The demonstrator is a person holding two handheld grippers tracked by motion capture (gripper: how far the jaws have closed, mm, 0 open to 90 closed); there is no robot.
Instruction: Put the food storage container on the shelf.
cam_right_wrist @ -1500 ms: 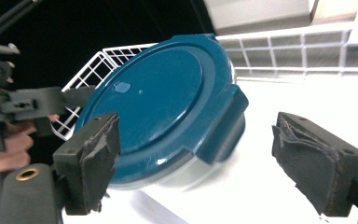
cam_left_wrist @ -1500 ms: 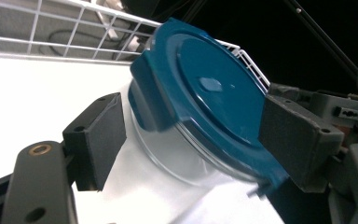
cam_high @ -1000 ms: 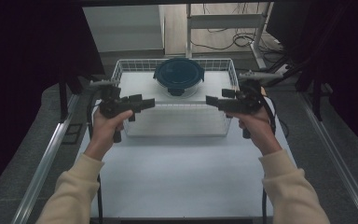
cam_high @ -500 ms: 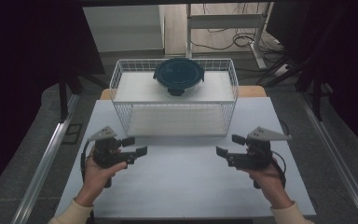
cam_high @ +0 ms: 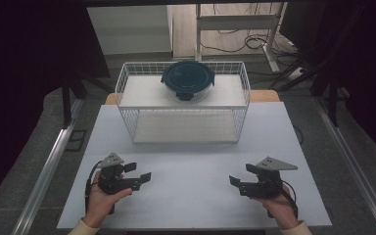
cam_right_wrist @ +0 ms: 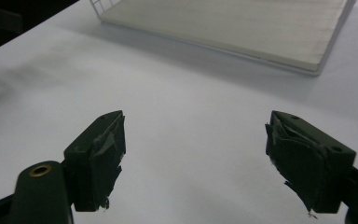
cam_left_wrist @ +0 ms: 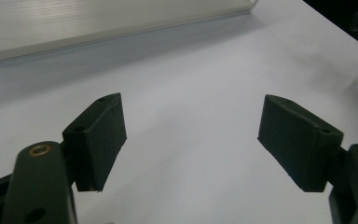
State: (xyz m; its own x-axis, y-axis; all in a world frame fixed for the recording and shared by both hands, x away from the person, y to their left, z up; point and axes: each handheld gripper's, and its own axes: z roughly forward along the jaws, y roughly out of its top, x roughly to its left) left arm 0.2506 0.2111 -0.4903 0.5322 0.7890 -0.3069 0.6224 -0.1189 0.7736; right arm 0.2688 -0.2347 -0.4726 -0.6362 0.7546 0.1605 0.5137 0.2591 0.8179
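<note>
I have pulled both grippers back from the white wire basket [cam_high: 183, 105] to the frame's bottom. My left gripper [cam_high: 138, 173] and right gripper [cam_high: 241, 175] hover over the white bench [cam_high: 188, 169], fingers wide, empty. The dark round lidded container [cam_high: 188, 80] sits atop the basket, upper centre; placement looks finished.

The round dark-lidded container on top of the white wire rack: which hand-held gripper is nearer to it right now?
Left, though only slightly. The left hand-held gripper sits near-left of the round dark-lidded container on the white wire rack; the right hand-held gripper sits near-right, a little farther out.
</note>
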